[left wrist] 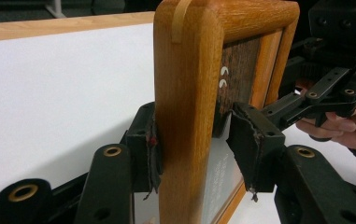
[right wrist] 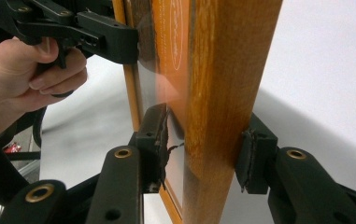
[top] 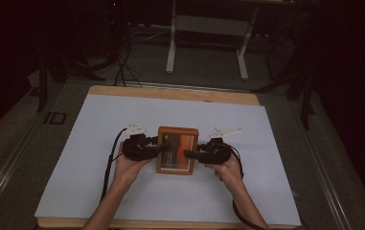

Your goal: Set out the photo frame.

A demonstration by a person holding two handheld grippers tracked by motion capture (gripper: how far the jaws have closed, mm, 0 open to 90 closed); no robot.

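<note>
Both my tools are matte black: the left tool (top: 163, 145) and the right tool (top: 188, 154) each have brass-ringed pivot holes, frayed rubber pads (left wrist: 153, 156), a pale three-cornered plate at 12 o'clock, and a black cable trailing toward 6. My forearms are bare, no sleeves.

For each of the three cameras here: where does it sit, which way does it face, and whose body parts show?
High view: above the person's side, looking forward and down at the wooden frame on the white sheet; both forearms enter from below.
Left gripper view: rides the left gripper, facing the frame's edge; the other hand shows behind.
Right gripper view: rides the right gripper, facing the opposite edge; the left hand shows.
All three share the frame.
</note>
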